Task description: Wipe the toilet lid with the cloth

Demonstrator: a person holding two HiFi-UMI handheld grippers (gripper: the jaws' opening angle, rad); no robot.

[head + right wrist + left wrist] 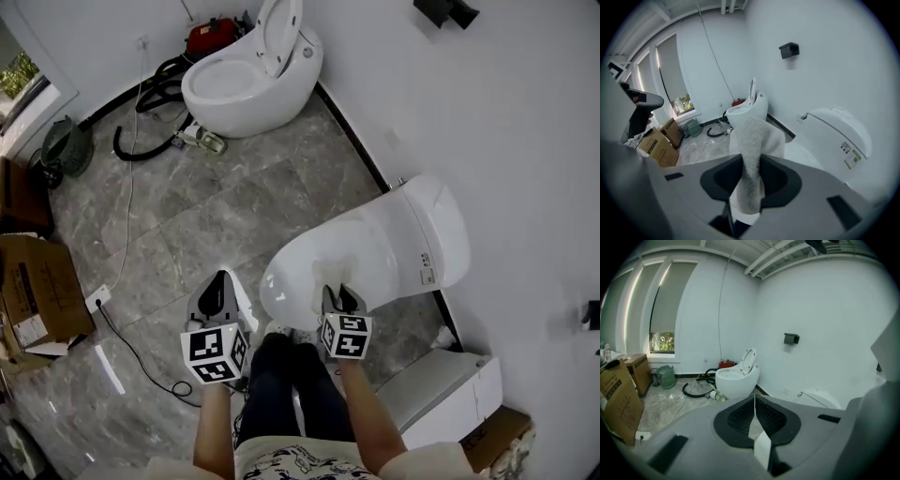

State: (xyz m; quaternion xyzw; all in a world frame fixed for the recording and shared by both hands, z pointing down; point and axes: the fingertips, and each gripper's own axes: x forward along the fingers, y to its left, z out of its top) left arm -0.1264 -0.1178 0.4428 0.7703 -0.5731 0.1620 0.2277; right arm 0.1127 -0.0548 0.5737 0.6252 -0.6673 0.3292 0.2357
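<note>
The near white toilet has its lid (375,246) closed; it also shows in the right gripper view (834,133) and the left gripper view (824,399). My right gripper (340,298) is over the lid's front edge, shut on a white cloth (753,140). The cloth (331,272) lies bunched on the lid just ahead of the jaws. My left gripper (222,281) hangs over the floor left of the toilet. In its own view the left gripper (754,398) is shut, jaws together with nothing between them.
A second egg-shaped toilet (248,80) with its lid up stands at the back, beside a black hose (141,145) and a red device (211,36). A cardboard box (37,291) and a cable (127,342) lie left. The wall runs close along the right.
</note>
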